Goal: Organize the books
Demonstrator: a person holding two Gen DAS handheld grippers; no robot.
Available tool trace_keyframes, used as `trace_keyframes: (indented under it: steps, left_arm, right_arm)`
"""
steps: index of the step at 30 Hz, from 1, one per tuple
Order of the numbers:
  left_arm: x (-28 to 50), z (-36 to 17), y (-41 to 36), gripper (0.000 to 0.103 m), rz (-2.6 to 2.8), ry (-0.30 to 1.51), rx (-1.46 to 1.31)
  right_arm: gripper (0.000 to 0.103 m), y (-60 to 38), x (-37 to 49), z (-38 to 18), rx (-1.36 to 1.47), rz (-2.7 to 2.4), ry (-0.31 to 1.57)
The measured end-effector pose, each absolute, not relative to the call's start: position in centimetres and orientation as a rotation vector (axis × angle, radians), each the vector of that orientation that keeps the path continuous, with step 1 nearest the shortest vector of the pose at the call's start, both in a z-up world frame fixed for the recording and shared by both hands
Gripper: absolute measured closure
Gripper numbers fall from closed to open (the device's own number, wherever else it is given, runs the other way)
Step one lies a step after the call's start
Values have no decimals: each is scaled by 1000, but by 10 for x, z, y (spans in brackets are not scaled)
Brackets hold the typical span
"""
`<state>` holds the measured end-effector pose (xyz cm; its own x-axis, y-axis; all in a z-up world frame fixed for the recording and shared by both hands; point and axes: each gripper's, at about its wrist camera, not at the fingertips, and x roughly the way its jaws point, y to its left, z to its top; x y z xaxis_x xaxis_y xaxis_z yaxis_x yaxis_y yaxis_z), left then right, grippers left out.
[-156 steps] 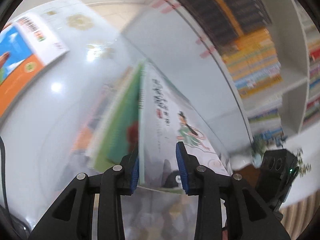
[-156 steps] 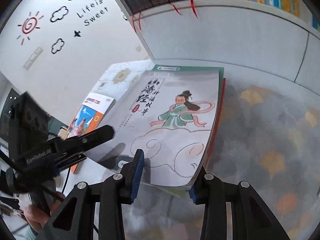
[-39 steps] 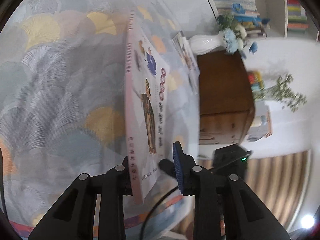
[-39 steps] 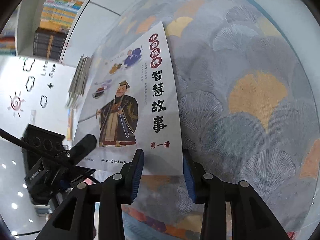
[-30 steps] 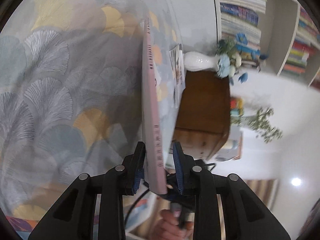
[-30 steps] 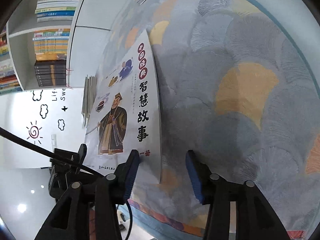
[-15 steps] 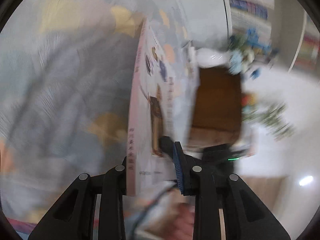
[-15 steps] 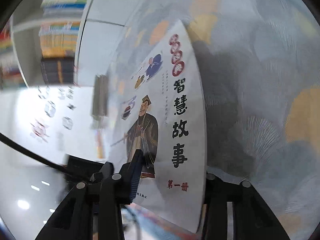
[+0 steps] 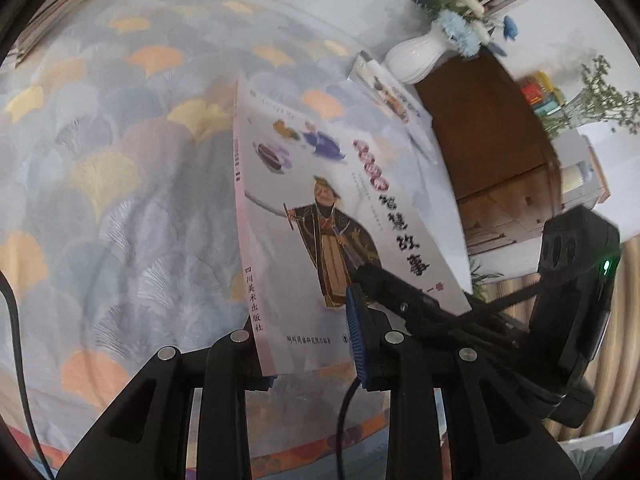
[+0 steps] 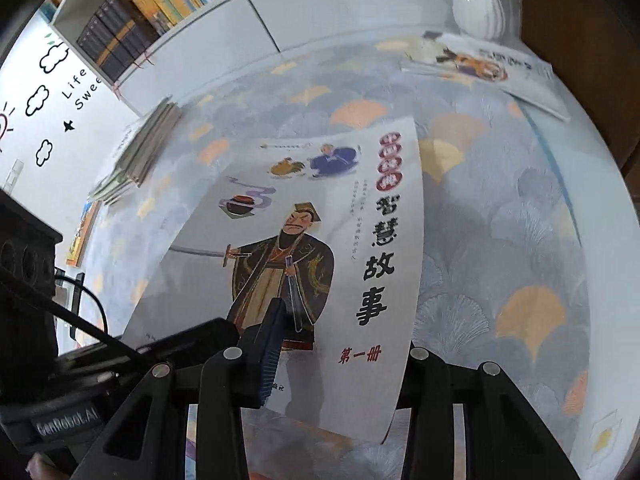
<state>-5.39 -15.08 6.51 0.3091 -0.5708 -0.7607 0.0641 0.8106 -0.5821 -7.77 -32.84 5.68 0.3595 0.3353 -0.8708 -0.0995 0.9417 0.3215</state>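
A thin white book (image 9: 320, 208) (image 10: 320, 240) with a robed swordsman and black Chinese title on its cover hangs tilted above the patterned tablecloth (image 9: 120, 160) (image 10: 520, 220). My left gripper (image 9: 300, 332) is shut on its lower corner by the pink spine, one blue pad on the cover, the other finger behind the book. My right gripper (image 10: 344, 344) is shut on the bottom edge near the red characters, one pad on the cover, the other finger under the free edge. Each gripper shows in the other's view: the right one as a black body (image 9: 572, 320), the left one at the left border (image 10: 60, 320).
A pile of books (image 10: 136, 156) (image 9: 52, 4) lies at the table's far left. Another book (image 10: 488, 64) (image 9: 392, 96) lies by a white vase (image 9: 412, 56) (image 10: 480, 4) of blue flowers. A brown cabinet (image 9: 492, 132) stands beside the table, a bookshelf (image 10: 160, 4) behind.
The book has come up off the cloth and rolled from edge-on to cover showing. The right gripper's jaws narrowed onto its bottom edge. Both hands rose and turned.
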Motion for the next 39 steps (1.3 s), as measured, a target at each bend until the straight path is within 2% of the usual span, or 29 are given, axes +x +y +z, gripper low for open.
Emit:
trace_keyframes:
  steps: [13, 20, 26, 33, 39]
  left_arm:
    - [-55, 123, -104, 78, -543, 1058, -505]
    - [-45, 156, -45, 78, -528, 938, -536]
    - [-32, 180, 36, 78, -437, 829, -540]
    - [-3, 181, 131, 78, -320, 763, -549]
    - [35, 156, 189, 76, -281, 795, -590]
  right_arm:
    - [64, -268, -96, 134, 33, 244, 974]
    - [64, -214, -79, 174, 26, 304, 889]
    - [64, -137, -48, 198, -4, 404, 807]
    - [64, -35, 1, 198, -21, 514, 785]
    - [64, 35, 50, 176, -26, 537, 839]
